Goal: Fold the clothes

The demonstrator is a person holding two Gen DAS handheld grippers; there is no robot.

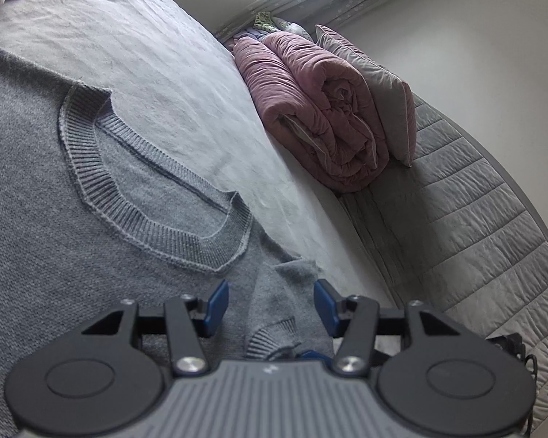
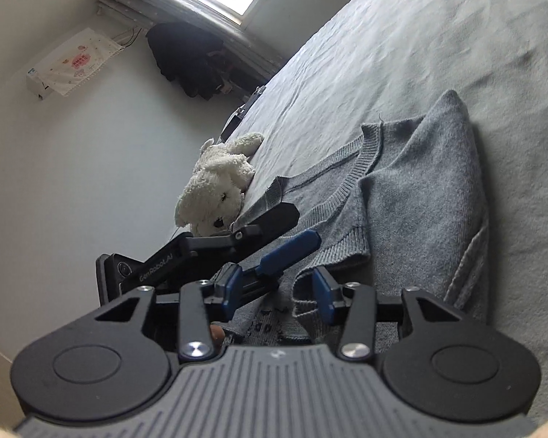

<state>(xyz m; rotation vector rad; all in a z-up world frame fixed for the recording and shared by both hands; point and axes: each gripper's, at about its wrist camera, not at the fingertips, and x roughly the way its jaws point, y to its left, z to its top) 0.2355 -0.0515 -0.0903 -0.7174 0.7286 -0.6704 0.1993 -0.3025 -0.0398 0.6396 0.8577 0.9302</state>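
A grey knit V-neck sweater (image 1: pixel 54 200) lies flat on the bed, its ribbed collar (image 1: pixel 146 197) in the middle of the left wrist view. My left gripper (image 1: pixel 270 306) is open, its blue pads either side of a folded sleeve and cuff (image 1: pixel 270 339) near the shoulder. In the right wrist view the sweater (image 2: pixel 402 197) has one side folded over the body. My right gripper (image 2: pixel 279 297) is open over the sweater's near edge, with a fold of knit between the pads. The left gripper (image 2: pixel 266 241) shows there too, resting open on the sweater.
The bed sheet (image 1: pixel 157 58) is pale and wrinkled. A rolled pink quilt (image 1: pixel 318 109) and grey pillow (image 1: pixel 376 84) lie by the quilted headboard (image 1: pixel 475 237). A white plush dog (image 2: pixel 219 186) lies at the bed edge. Dark clothes (image 2: pixel 190 58) hang below the window.
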